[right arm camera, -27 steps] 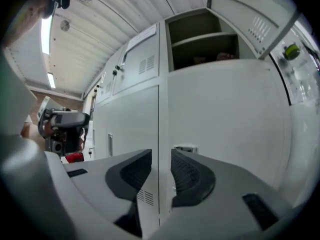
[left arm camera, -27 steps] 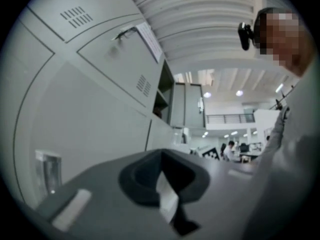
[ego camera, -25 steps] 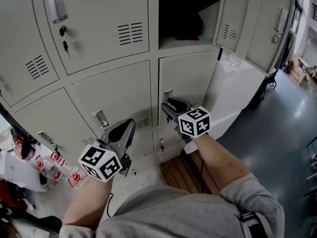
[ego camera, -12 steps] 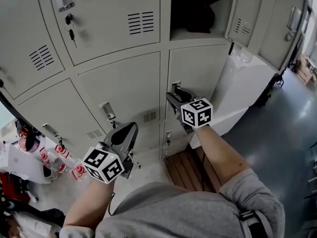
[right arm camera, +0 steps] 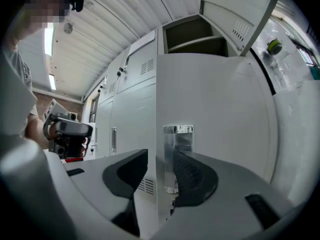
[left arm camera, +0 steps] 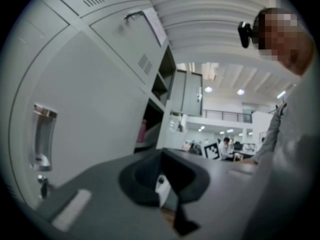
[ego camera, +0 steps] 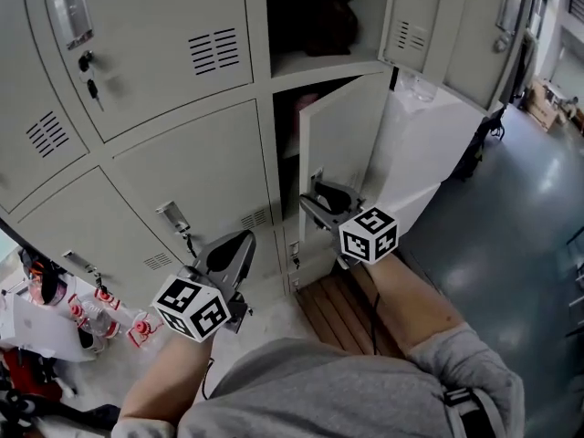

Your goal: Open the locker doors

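Note:
The grey middle locker door [ego camera: 345, 140] stands partly swung out; a dark gap with something pink [ego camera: 306, 103] shows behind it. My right gripper [ego camera: 319, 197] is at that door's free edge, by its chrome handle [right arm camera: 176, 156]. In the right gripper view the door edge and handle stand between the jaws of the right gripper [right arm camera: 160, 160]; the left jaw stands off the edge, so the gripper is open. My left gripper [ego camera: 239, 243] hangs low in front of the closed lockers, shut and empty. In its own view the left gripper [left arm camera: 162, 156] points along the locker fronts.
The locker above is open, its door [ego camera: 415, 21] swung right, with a dark bag [ego camera: 324, 21] inside. Closed doors [ego camera: 196, 176] fill the left, one with a latch [ego camera: 173, 217], another with keys [ego camera: 88, 85]. Wooden slats [ego camera: 333, 304] lie underfoot; red-capped bottles [ego camera: 119, 322] stand at the lower left.
The middle locker door has swung out from shut to partly open, with the right gripper at its edge. The right jaws have widened. The left gripper has barely moved.

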Motion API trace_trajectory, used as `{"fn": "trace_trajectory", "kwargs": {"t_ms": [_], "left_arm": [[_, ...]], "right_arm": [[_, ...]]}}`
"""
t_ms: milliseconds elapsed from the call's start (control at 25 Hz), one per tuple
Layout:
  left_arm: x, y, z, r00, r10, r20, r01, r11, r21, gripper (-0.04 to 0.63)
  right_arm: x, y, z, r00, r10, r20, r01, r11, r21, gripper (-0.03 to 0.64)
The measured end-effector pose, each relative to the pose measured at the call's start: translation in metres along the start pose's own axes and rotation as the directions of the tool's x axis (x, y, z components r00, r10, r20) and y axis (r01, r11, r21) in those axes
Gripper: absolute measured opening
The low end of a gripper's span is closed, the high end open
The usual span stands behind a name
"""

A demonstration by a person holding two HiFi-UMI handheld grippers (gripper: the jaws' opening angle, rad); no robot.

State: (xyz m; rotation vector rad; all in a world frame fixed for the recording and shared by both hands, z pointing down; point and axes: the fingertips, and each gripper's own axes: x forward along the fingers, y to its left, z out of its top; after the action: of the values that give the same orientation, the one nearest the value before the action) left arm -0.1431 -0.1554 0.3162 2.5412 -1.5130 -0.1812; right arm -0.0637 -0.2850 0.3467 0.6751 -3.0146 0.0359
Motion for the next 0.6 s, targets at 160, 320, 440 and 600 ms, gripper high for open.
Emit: {"fn": "trace_trajectory", "kwargs": {"t_ms": [160, 320, 440, 600], "left_arm": [[0.032, -0.022, -0.012, 0.996, -0.080, -0.028, 0.080, 0.997, -0.009, 0.005], [0.063, -0.049, -0.022, 0.986, -0.160, -0.046, 0.159, 0.987, -0.018, 0.005], [0.084, -0.068, -0.028, 0.976, -0.209, -0.056, 0.208, 0.978, -0.026, 0.005], [0.106, -0.089, -0.037, 0.963, -0.260, -0.067, 0.258, 0.965, -0.040, 0.005]], "right_arm": [[-0.064, -0.006, -0.004, 0.998, -0.040, 0.043, 0.039, 0.999, 0.020, 0.149], [-0.128, -0.037, -0.014, 0.984, -0.172, 0.033, 0.173, 0.985, -0.012, 0.149], [-0.171, -0.071, -0.024, 0.962, -0.271, 0.020, 0.271, 0.963, 0.012, 0.149], [-0.211, -0.112, -0.025, 0.939, -0.345, 0.002, 0.345, 0.939, -0.022, 0.150]]}}
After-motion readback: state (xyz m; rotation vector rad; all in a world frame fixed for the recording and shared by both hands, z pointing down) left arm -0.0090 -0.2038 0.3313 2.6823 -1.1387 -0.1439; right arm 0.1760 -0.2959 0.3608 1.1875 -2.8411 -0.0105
